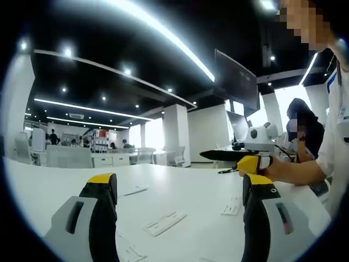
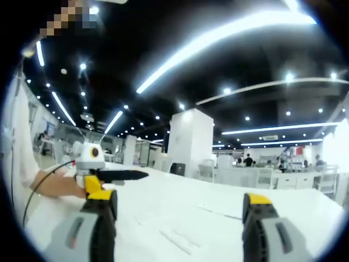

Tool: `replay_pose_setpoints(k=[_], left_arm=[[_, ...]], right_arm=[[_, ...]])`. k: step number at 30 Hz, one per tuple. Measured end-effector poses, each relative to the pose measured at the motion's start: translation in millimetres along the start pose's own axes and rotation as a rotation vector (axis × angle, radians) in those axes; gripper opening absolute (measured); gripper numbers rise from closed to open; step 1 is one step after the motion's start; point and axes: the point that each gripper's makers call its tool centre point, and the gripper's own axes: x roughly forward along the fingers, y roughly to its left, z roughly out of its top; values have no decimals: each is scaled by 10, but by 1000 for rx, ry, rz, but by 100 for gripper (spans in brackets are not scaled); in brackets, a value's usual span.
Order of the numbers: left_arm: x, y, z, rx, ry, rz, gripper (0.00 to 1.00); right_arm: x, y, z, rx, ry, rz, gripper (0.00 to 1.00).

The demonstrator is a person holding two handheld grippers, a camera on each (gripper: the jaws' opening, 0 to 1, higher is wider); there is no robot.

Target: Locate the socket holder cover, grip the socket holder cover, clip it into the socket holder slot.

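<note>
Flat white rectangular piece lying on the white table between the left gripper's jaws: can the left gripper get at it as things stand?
Probably yes. The left gripper is open and the flat white rectangular piece lies on the white table ahead of it with nothing between. The right gripper sits off to one side.

Grey grippers [image 1: 180,218], yellow-tipped black jaws, white sleeve [image 1: 331,147]

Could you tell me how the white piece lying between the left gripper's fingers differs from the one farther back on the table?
The near white piece looks larger and longer, lying diagonally between the left gripper's open fingers. The far white piece looks smaller and thinner, lying farther back on the table, beyond the left finger. Both are flat, white, apart from each other, and touched by no gripper. Which, if either, is the cover I cannot tell.
</note>
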Motion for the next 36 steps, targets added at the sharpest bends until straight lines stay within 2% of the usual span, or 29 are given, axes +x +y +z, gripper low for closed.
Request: replay_pose_setpoints(k=[12, 16, 24, 33, 36], left_arm=[[5, -18, -51, -15, 15, -7, 95], [0, -8, -41, -30, 4, -6, 95], [0, 27, -97, -50, 5, 0, 95], [13, -2, -134, -52, 20, -12, 95], [16, -4, -137, -54, 19, -14, 95]], right_arm=[[-5, 4, 17, 2, -5, -3, 95], [-4, 13, 32, 17, -13, 4, 95], [5, -35, -27, 35, -4, -5, 95], [35, -33, -145, 18, 31, -6, 95], [49, -30, -190, -5, 70, 11, 95]])
